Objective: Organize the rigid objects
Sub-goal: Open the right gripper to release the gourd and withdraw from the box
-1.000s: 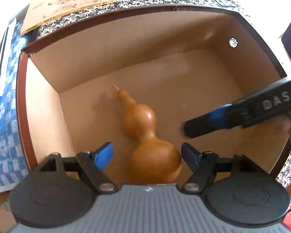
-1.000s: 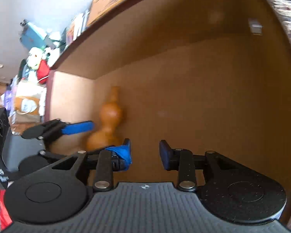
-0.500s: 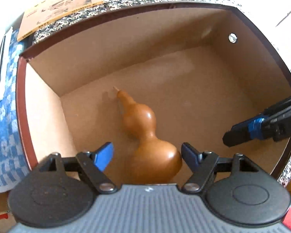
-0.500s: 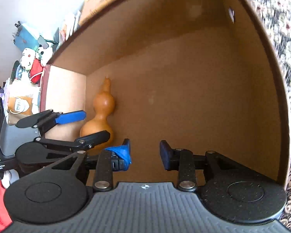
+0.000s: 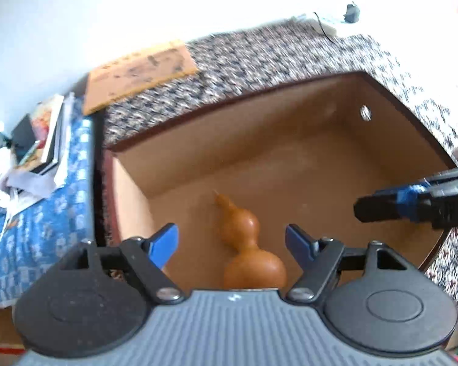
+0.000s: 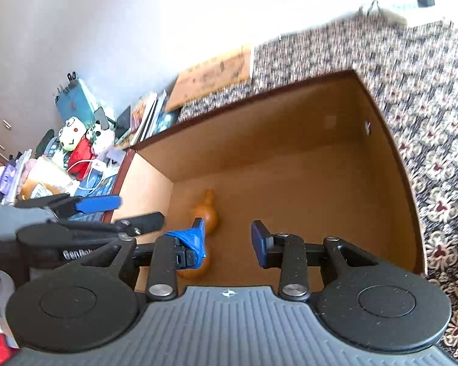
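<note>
An orange-brown gourd [image 5: 247,244] lies on the floor of an open brown wooden drawer [image 5: 290,158], its thin stem pointing at the back left corner. My left gripper [image 5: 230,238] hovers above the gourd's fat end, jaws wide open, pads clear of it. In the right wrist view the gourd [image 6: 206,210] shows partly behind my right gripper [image 6: 229,235], which is open with nothing between its fingers. The left gripper [image 6: 128,212] sits at the drawer's left rim there. One right finger [image 5: 378,210] reaches in over the drawer's right edge.
A black-and-white patterned cloth [image 5: 259,55] covers the top behind and right of the drawer. A flat brown book [image 5: 140,70] lies on it. Left of the drawer are a blue cloth [image 5: 45,219], stacked books [image 5: 45,131] and plush toys [image 6: 76,140].
Both grippers have risen and drawn back from inside the drawer, so more of the room shows. The right gripper has withdrawn to the drawer's right edge. The gourd has not moved.
</note>
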Tool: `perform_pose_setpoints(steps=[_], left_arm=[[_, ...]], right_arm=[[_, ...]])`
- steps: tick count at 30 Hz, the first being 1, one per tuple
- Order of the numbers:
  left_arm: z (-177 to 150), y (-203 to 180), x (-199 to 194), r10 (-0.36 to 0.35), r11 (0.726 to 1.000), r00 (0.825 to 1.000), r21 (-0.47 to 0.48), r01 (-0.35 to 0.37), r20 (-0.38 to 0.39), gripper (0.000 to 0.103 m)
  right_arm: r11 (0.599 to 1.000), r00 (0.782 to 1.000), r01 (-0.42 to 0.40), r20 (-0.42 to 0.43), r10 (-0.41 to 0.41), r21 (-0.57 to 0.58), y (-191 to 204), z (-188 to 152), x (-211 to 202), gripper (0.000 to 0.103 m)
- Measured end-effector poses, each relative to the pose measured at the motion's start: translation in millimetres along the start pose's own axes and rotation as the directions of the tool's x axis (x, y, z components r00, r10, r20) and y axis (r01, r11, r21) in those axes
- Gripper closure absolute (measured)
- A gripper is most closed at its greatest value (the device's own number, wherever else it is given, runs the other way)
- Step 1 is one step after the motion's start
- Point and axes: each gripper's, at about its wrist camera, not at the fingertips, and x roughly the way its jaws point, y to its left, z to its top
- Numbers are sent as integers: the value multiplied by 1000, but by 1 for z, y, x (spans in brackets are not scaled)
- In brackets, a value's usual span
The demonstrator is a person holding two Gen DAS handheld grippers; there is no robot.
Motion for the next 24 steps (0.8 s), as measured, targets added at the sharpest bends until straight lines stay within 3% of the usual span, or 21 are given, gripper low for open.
perform_pose_setpoints(steps=[4,8,14,24], left_arm=[[-1,1,-16,69,997,996,-37,-68,50,27],[-9,-4,-32,173,984,982,-66,-168,83,26],[-16,-8,-45,281,954,957,-124,-272,68,25],[-31,-43,-67,380,900,925,-238,-364,23,25]], right_arm=[[999,996,29,79,-27,-24,1,-12,-12,86],[998,990,51,129,-47,-30,4,-15,-17,86],[998,993,59,105,-55,-35,1,-21,-27,86],[993,995,23,97,-11,-118,-21,-34,-65,86]])
